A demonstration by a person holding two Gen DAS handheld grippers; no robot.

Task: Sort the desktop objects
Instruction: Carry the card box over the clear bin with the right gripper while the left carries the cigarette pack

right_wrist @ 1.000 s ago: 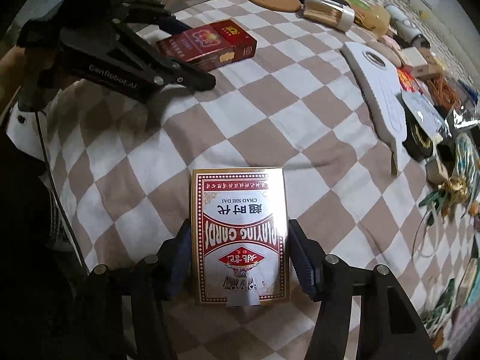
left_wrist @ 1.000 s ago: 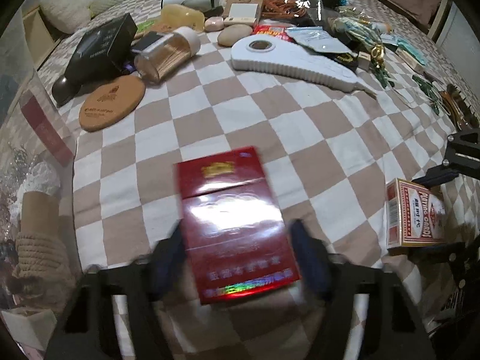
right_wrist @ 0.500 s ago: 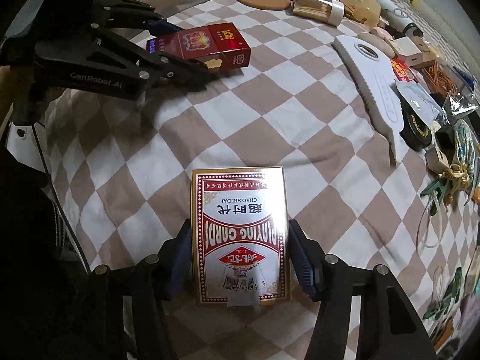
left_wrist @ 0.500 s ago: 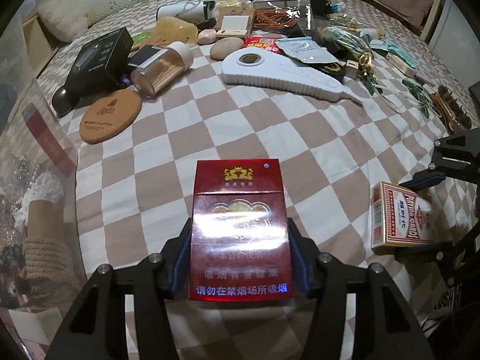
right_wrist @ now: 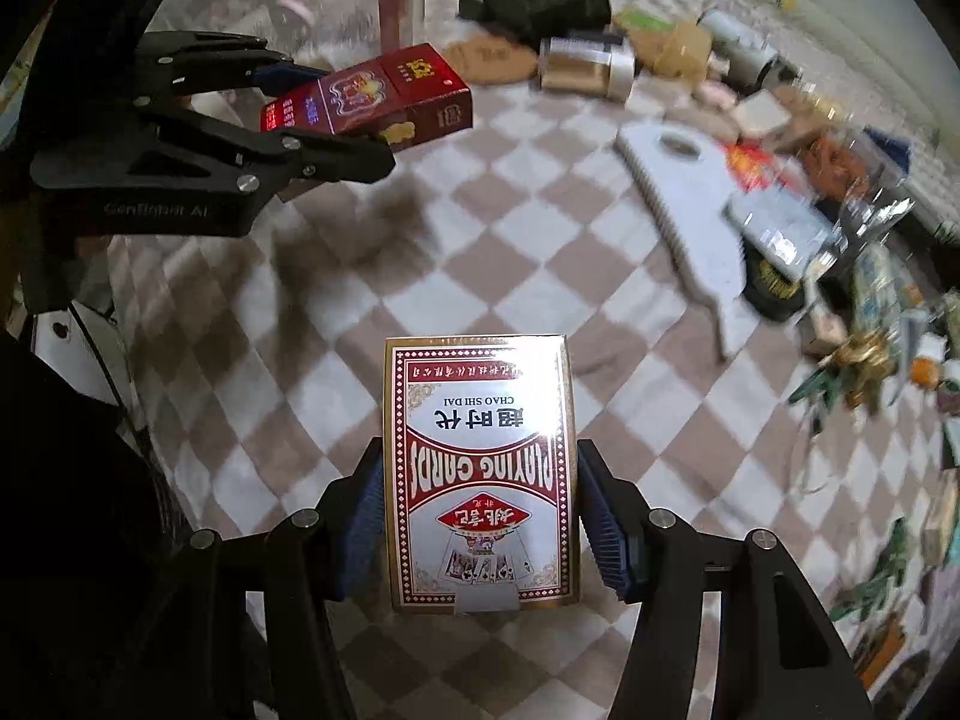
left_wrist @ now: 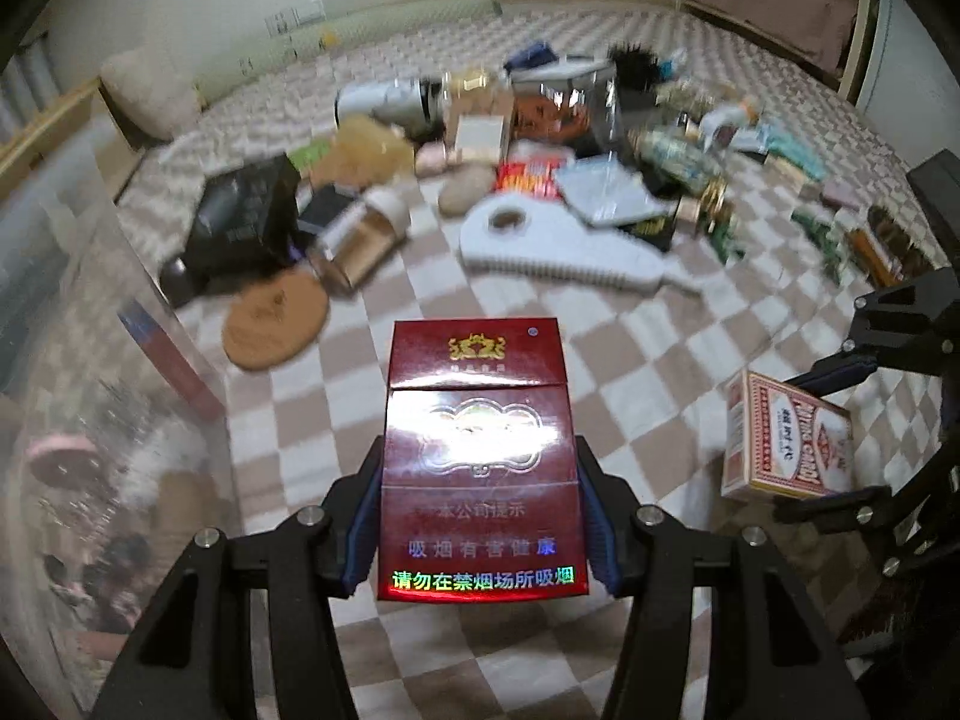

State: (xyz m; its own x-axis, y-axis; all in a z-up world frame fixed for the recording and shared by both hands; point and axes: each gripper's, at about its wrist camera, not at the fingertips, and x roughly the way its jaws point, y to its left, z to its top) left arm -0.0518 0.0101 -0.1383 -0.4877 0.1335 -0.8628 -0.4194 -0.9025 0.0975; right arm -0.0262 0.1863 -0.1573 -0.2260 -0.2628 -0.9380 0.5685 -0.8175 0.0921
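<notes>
The left tool (left_wrist: 480,516) is clenched on a red cigarette pack (left_wrist: 477,450), gripping its two long sides, and holds it in the air above the checkered cloth (left_wrist: 630,360). The right tool (right_wrist: 483,522) grips a box of playing cards (right_wrist: 483,468) in the same way, also lifted off the cloth. Beyond the cigarette pack lies a white comb-shaped thing (left_wrist: 558,252), with a round cork coaster (left_wrist: 273,324) to the left of it. The far heap of small things is blurred.

The card box (right_wrist: 483,468) reads "PLAYING CARDS" and "CHAO SHI DAI"; the left tool (right_wrist: 336,120) seemingly "GenRobot.AI".
</notes>
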